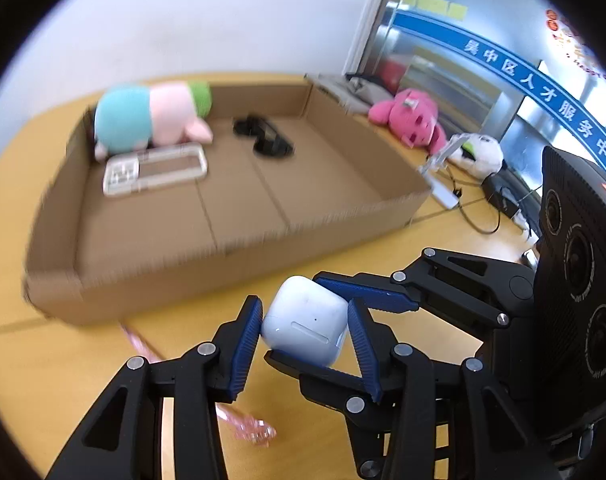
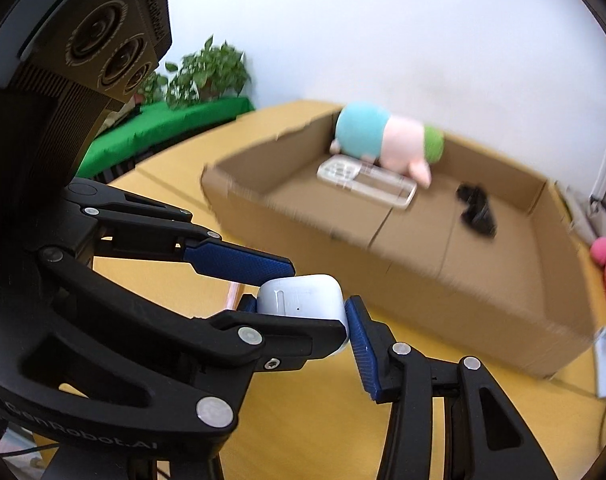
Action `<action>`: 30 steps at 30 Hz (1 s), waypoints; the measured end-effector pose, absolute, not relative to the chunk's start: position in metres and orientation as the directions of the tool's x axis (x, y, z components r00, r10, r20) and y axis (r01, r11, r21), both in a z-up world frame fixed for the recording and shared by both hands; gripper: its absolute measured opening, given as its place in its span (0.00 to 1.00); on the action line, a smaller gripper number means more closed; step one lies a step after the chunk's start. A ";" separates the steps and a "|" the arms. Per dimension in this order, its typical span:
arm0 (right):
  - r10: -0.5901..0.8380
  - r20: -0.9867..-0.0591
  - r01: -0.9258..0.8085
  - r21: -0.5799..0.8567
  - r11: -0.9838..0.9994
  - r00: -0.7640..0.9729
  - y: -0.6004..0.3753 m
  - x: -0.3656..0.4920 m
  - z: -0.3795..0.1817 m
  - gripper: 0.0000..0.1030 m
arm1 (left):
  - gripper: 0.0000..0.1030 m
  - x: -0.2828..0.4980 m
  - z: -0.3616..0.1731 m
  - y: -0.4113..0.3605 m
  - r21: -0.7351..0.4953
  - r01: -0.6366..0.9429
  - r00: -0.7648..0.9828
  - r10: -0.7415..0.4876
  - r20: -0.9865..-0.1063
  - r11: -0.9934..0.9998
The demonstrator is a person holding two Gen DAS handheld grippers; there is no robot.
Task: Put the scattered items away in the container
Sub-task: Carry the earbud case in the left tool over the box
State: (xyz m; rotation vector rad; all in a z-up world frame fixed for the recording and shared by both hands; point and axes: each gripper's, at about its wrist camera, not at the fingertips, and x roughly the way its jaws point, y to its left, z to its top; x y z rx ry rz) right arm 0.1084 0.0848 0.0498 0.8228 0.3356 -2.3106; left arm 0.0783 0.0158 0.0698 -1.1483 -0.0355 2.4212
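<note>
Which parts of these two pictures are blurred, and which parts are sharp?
Left wrist view: the white earbud case and both grippers' fingers are sharp, while the cardboard box and the plush toy inside it are smeared by motion. Right wrist view: the same split, crisp earbud case, blurred cardboard box. Both views bend straight edges, fisheye style.

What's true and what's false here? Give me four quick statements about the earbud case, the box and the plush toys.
1. The left gripper and right gripper both clamp the white earbud case. True.
2. The earbud case lies inside the cardboard box. False: it is held outside the box, over the table.
3. The blue-and-pink plush lies inside the box. True.
4. The bright pink plush is inside the box too. False: it lies outside the box.
</note>
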 end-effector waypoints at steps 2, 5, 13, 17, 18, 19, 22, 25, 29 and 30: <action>-0.495 -0.619 0.652 -0.037 -0.757 -0.610 0.086 0.104 0.064 0.48 | 0.42 0.071 0.085 0.018 -0.196 -0.407 -0.564 0.414 -0.715 -0.892; -0.490 -0.593 0.641 -0.058 -0.765 -0.639 0.087 0.094 0.085 0.48 | 0.42 0.060 0.104 0.021 -0.174 -0.426 -0.581 0.415 -0.700 -0.888; -0.498 -0.563 0.643 -0.078 -0.762 -0.659 0.074 0.055 0.125 0.48 | 0.42 0.023 0.142 0.007 -0.150 -0.432 -0.601 0.408 -0.687 -0.889; -0.518 -0.572 0.661 -0.058 -0.748 -0.636 0.058 0.031 0.135 0.48 | 0.42 0.000 0.149 -0.011 -0.163 -0.407 -0.598 0.397 -0.697 -0.899; -0.521 -0.577 0.666 -0.053 -0.744 -0.629 0.053 0.024 0.136 0.48 | 0.41 -0.006 0.150 -0.016 -0.167 -0.399 -0.597 0.394 -0.699 -0.901; -0.524 -0.583 0.669 -0.047 -0.741 -0.621 0.048 0.017 0.136 0.48 | 0.41 -0.011 0.150 -0.020 -0.171 -0.393 -0.596 0.392 -0.701 -0.904; -0.535 -0.609 0.684 -0.018 -0.729 -0.586 0.035 -0.003 0.136 0.47 | 0.32 -0.026 0.150 -0.035 -0.157 -0.367 -0.606 0.363 -0.708 -0.917; -0.552 -0.635 0.703 0.019 -0.710 -0.540 0.020 -0.024 0.132 0.47 | 0.31 -0.042 0.144 -0.053 -0.182 -0.338 -0.596 0.360 -0.718 -0.923; -0.548 -0.669 0.713 0.039 -0.700 -0.502 0.000 -0.044 0.117 0.47 | 0.31 -0.062 0.126 -0.077 -0.232 -0.318 -0.567 0.380 -0.731 -0.919; -0.547 -0.677 0.715 0.044 -0.697 -0.492 -0.005 -0.049 0.112 0.47 | 0.31 -0.067 0.121 -0.083 -0.245 -0.310 -0.558 0.384 -0.736 -0.919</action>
